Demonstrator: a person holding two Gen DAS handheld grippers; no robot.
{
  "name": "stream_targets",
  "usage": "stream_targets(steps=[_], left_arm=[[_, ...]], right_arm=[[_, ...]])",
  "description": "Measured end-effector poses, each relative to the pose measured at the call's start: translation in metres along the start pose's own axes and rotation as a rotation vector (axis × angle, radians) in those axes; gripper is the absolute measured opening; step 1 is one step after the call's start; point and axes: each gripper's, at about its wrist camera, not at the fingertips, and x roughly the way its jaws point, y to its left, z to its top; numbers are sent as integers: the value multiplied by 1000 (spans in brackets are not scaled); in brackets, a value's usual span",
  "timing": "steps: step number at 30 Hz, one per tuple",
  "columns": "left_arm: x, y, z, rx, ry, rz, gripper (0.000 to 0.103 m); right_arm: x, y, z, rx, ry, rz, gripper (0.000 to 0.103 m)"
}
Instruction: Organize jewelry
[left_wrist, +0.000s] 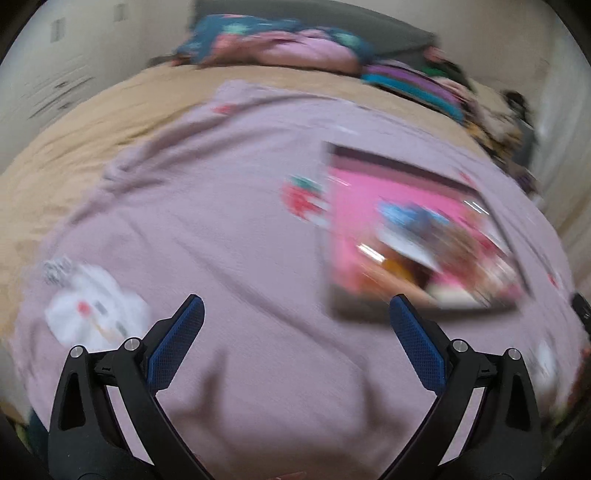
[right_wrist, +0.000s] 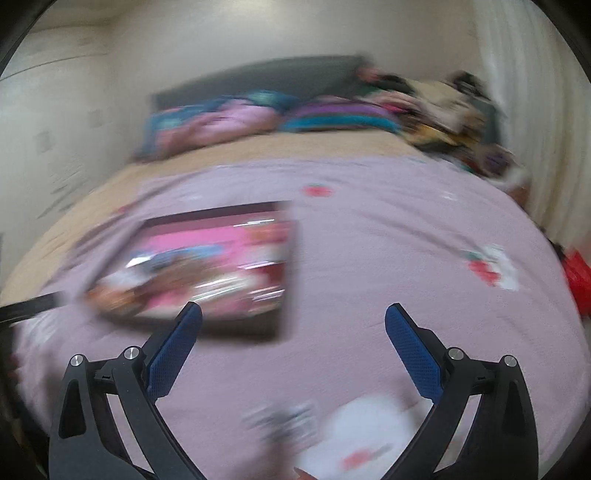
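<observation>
While both views are smeared w/ motion blur, the layout reads well enough: a pink-lined tray sits flat on the lilac blanket over the bed, w/ a jumble of small bright bits heaped toward its near side. Probably the jewelry, but too blurred to tell pieces apart or say if they're sorted. Lying flat and open-topped, the tray lets either tool come in from above, which I'd guess is why it's parked mid-bed between them.

Left gripper hangs over bare blanket, jaws spread wide, nothing between them; the tray is ahead and to its right. Right gripper is likewise wide apart and empty, tray ahead to its left, near corner just beyond its left finger. So the tray lies between the two tools, reachable by both.

A white crumpled thing w/ a reddish spot lies on the blanket left of the left gripper; a similar white thing shows low in the right view, w/ a grey blurred patch beside it. Could be cloth, a pouch or packaging; can't tell.

Empty open jaws w/ a loaded tray fit either reaching for a piece or having just let one go. Pillows sit piled at the headboard, well apart from it all.
</observation>
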Motion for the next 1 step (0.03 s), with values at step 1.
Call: stream_targets(steps=[1], left_arm=[[10,15,12,-20,-3,56,94]], right_arm=[[16,-17,7,23,22,-42,99]])
